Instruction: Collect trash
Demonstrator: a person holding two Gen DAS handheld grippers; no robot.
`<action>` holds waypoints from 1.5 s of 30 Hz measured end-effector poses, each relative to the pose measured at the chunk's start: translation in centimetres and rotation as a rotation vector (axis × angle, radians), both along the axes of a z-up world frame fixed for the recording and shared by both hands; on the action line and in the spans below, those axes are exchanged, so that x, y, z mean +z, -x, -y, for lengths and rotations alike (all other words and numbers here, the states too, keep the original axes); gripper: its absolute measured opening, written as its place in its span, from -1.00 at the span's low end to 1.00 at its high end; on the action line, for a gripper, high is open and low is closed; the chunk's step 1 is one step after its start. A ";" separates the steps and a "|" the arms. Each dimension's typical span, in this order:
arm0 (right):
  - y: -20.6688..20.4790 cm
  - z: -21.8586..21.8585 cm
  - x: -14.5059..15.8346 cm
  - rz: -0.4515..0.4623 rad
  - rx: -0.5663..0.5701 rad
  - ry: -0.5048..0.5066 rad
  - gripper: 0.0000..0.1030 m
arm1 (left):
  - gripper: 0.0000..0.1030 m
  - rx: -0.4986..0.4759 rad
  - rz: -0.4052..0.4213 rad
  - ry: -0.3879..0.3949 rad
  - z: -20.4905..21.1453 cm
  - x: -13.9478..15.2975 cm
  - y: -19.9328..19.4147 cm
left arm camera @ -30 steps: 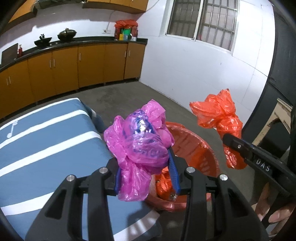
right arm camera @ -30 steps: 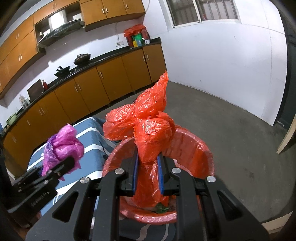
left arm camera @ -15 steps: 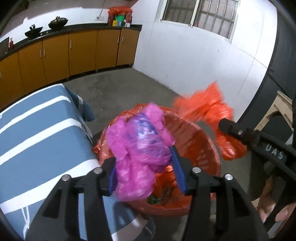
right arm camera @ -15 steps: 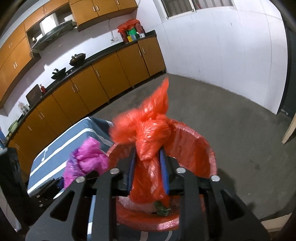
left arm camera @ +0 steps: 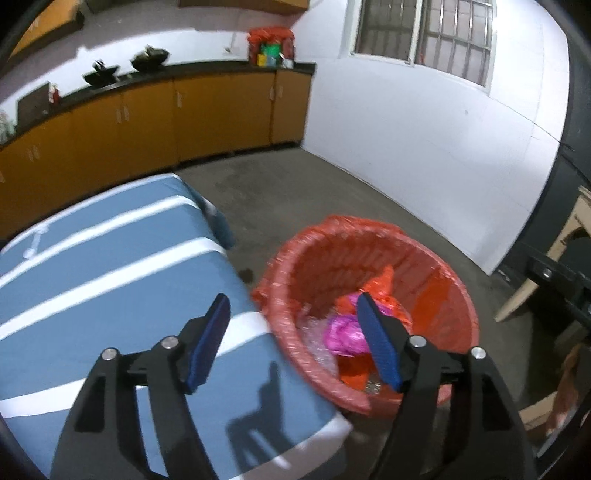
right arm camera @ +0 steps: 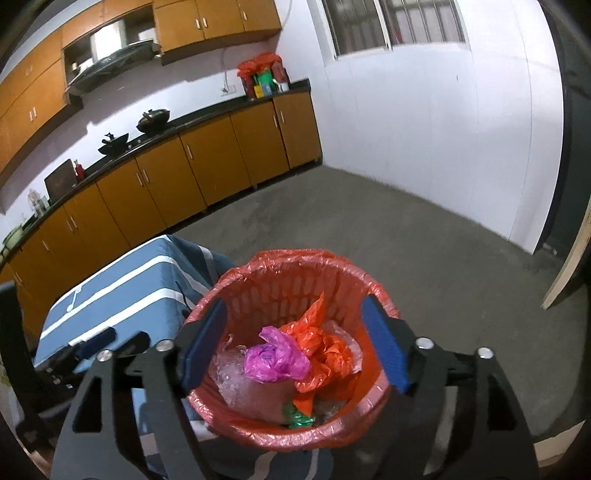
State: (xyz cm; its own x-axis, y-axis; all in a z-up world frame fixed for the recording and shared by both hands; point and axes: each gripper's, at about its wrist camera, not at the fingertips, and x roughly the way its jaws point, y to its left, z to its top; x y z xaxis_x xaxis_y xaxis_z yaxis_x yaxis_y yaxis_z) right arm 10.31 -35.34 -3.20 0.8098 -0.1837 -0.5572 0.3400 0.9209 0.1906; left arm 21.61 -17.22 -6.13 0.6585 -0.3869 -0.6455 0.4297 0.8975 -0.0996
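Where the red lattice-walled basket [right arm camera: 280, 291] stands on the grey concrete floor [right arm camera: 424, 251], lined with a thin red plastic liner folded over its rim, two crumpled bags lie inside: a glossy pink bag [right arm camera: 275, 360] and, touching it, a wrinkled orange bag [right arm camera: 325, 347]. Clear crinkled film [right arm camera: 231, 373] and a small green scrap [right arm camera: 299, 419] sit beneath them. The right gripper [right arm camera: 293, 345] hangs above the basket mouth, its flat blue-padded fingers [right arm camera: 386, 349] spread wide and released, nothing between them. The left gripper [left arm camera: 295, 343] is likewise spread apart and empty, one finger over the blue cloth with white stripes [left arm camera: 110, 266] beside the basket, the other over the basket's interior.

The right wrist view looks almost straight down into the basket and shows the green scrap and the upper cabinets [right arm camera: 218, 22]; the left wrist view is blurred, shows only part of the pink bag [left arm camera: 343, 332], and catches the pale wooden frame [left arm camera: 554, 258] at the right.
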 end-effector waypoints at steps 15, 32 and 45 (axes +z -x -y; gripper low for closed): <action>3.0 -4.7 2.3 0.068 -0.058 0.181 0.96 | 0.73 0.145 0.122 -0.017 -5.9 3.6 3.9; 6.4 -10.3 3.0 0.105 0.012 0.276 0.96 | 0.91 0.331 0.274 -0.021 -15.0 6.2 11.7; 8.7 -12.8 2.1 0.099 0.058 0.261 0.96 | 0.92 0.405 0.261 -0.012 -18.7 5.7 16.4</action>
State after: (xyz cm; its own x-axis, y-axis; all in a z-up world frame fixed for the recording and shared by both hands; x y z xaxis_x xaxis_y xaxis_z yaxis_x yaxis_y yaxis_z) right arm 1.56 -22.50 -1.13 0.8714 -0.2625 -0.4144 0.2772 0.9605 -0.0255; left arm 5.18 1.51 -0.47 0.8953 -0.0591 -0.4416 0.0541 0.9982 -0.0239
